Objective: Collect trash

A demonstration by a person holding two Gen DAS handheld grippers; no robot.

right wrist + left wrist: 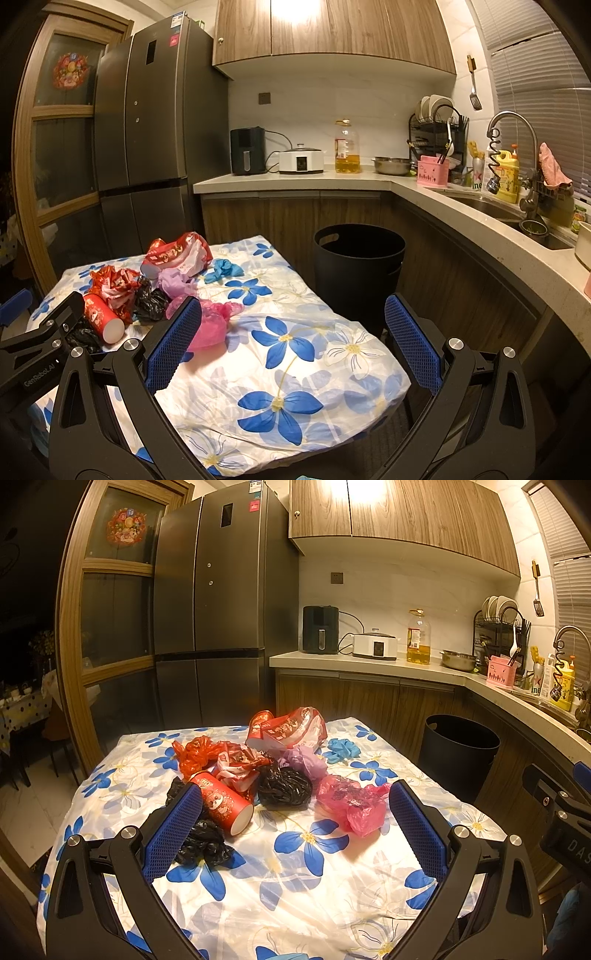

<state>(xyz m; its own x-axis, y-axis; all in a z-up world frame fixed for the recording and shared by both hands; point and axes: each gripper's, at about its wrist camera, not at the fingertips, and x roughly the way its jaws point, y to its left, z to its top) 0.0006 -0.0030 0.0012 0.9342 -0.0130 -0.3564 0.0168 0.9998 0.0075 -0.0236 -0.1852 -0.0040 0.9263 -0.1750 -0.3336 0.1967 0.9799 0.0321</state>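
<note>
A heap of trash lies on the floral-clothed table: a red paper cup on its side, black bags, a pink bag, an orange bag, a purple wad, a blue glove and a red wrapper. My left gripper hovers open just short of the heap, with the cup by its left finger. My right gripper is open over the table's right corner, the pink bag by its left finger. A black bin stands past the table.
A kitchen counter runs along the back and right, holding an air fryer, a cooker, an oil bottle, a dish rack and a sink. A tall fridge stands behind the table. Floor shows at left.
</note>
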